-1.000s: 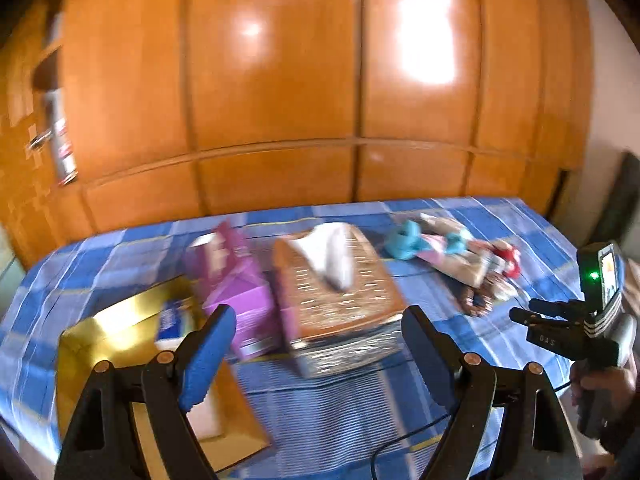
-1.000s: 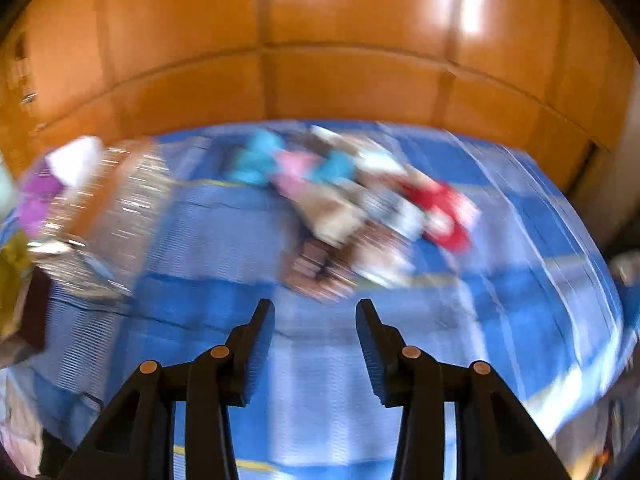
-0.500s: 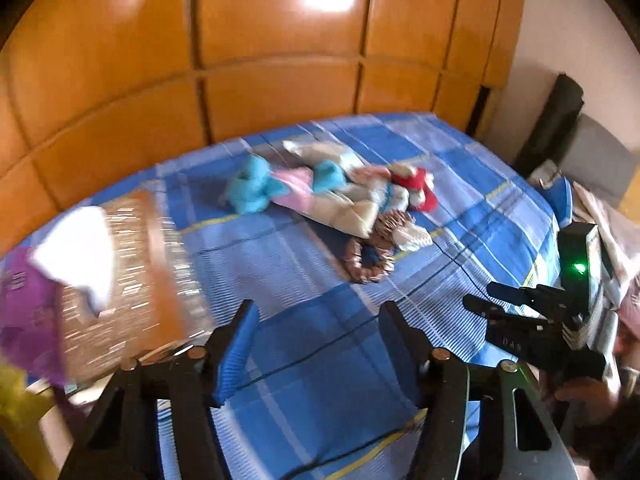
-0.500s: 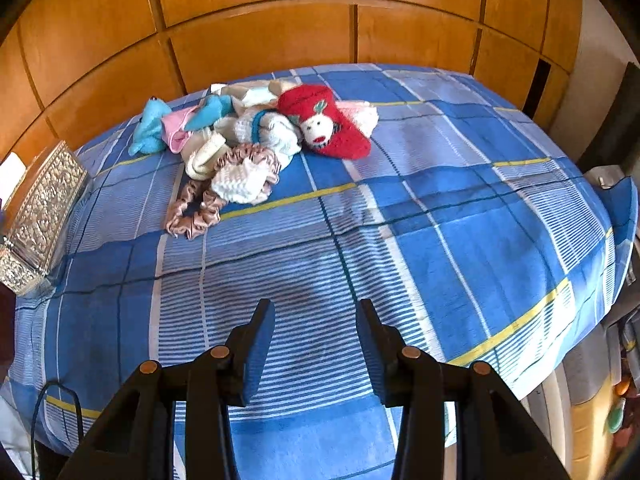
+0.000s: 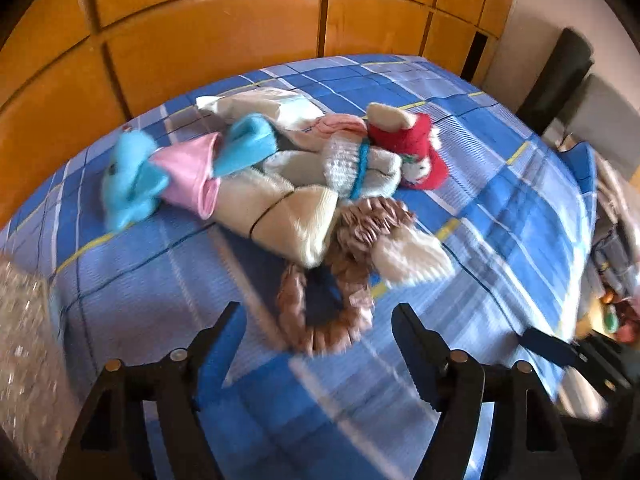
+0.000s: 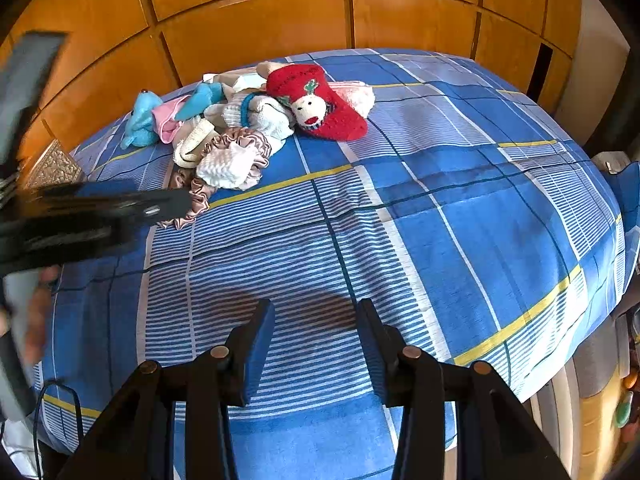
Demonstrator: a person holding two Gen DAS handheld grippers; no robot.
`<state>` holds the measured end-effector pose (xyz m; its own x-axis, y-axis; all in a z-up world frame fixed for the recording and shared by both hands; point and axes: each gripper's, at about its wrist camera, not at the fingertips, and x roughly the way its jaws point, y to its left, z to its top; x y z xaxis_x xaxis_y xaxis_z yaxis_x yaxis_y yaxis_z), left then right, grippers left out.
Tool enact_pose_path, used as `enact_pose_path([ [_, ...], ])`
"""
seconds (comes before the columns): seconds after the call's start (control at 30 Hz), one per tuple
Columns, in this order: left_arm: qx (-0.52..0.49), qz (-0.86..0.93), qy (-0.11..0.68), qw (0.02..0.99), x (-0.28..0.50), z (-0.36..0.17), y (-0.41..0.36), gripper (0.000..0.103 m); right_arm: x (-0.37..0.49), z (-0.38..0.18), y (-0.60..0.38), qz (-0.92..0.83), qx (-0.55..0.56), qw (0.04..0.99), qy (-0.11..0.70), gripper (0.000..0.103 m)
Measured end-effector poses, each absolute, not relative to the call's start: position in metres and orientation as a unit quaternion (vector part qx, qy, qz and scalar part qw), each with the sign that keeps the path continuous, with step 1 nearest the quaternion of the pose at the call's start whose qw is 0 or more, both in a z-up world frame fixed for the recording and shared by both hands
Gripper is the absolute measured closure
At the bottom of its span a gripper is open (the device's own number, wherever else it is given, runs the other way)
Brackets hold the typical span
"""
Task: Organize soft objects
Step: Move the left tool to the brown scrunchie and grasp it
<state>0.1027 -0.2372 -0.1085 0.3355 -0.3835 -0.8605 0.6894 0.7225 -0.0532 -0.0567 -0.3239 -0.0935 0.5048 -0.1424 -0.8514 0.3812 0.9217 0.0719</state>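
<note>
A pile of soft things lies on the blue plaid bedspread (image 5: pixel 500 208): a blue plush toy (image 5: pixel 128 184), a pink cloth (image 5: pixel 188 176), a cream sock (image 5: pixel 280 216), a red Christmas sock (image 5: pixel 412 144), a white knit piece (image 5: pixel 408 256) and a brown satin scrunchie (image 5: pixel 296 312). My left gripper (image 5: pixel 318 316) hovers right at the scrunchie, its jaws opening on either side without pressing it. My right gripper (image 6: pixel 315 312) is open over bare bedspread (image 6: pixel 440 200), nearer than the red sock (image 6: pixel 320 108) and the scrunchie (image 6: pixel 192 196). The left gripper's blurred body (image 6: pixel 100 208) enters that view from the left.
Orange wooden wardrobe panels (image 5: pixel 240 40) stand behind the bed. A glittery tissue box (image 5: pixel 24 340) sits at the left, also visible as the box (image 6: pixel 52 168). The bed's edge drops at the right to floor clutter (image 5: pixel 616 304). A thin cable (image 6: pixel 60 392) hangs at the near left.
The left gripper swung right from the boxes to the soft pile and sank toward the scrunchie; its jaws narrowed, then widened. The right gripper's view settled on bare bedspread.
</note>
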Motion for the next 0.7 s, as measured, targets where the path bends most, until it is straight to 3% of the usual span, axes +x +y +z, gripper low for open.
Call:
enact_pose_path([
  [0.1,0.169,-0.331,0.479,0.795,0.114,-0.121,-0.252,0.028,-0.057,-0.093,-0.325,-0.152,0.132,0.858,0.472,0.060],
  [0.17,0.177,-0.333,0.468,0.800,0.116,-0.126,-0.257,0.040,-0.057,-0.093,-0.326,-0.151,0.135,0.859,0.471,0.060],
  [0.23,0.175,-0.349,0.457,0.799,0.113,-0.124,-0.256,0.081,-0.057,-0.093,-0.326,-0.151,0.136,0.859,0.470,0.060],
  [0.7,0.172,-0.351,0.432,0.813,0.046,-0.120,-0.147,0.083,-0.056,-0.094,-0.319,-0.154,0.111,0.861,0.473,0.060],
])
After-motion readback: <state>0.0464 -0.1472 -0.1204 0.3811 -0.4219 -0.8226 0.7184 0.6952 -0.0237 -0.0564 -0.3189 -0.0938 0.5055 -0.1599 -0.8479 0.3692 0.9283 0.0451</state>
